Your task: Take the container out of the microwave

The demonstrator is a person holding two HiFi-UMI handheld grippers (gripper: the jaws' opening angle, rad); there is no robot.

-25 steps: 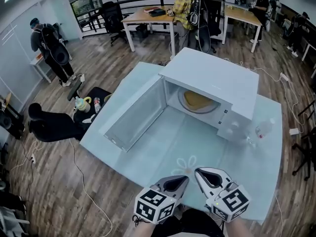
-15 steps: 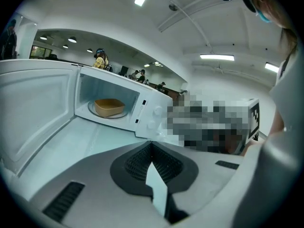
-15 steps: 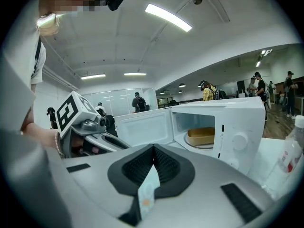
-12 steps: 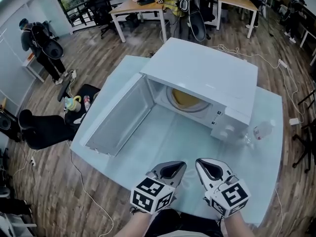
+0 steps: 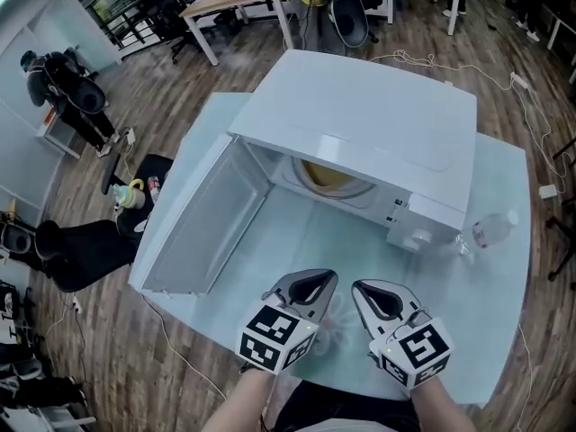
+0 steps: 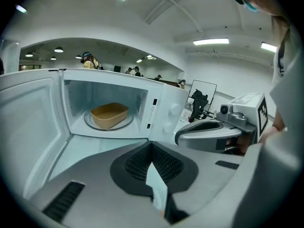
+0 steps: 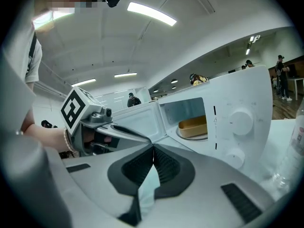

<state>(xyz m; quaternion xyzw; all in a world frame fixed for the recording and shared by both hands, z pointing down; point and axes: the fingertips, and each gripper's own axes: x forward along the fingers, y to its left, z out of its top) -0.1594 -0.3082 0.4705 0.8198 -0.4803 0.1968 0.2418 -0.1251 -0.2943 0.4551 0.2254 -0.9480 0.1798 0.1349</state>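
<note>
The tan container (image 5: pixel 326 177) sits on the turntable inside the microwave (image 5: pixel 369 120), whose door (image 5: pixel 198 228) is swung wide at its left. In front of the microwave, the left claw (image 5: pixel 313 286) and right claw (image 5: pixel 378 298) hover side by side, each pressed shut on nothing. A bottle (image 5: pixel 490 230) lies on the table (image 5: pixel 297 241) just right of the microwave.

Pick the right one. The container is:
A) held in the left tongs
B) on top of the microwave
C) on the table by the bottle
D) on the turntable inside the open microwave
D: the container sits on the turntable inside the open microwave, while the left tongs and right tongs are shut on nothing.
</note>
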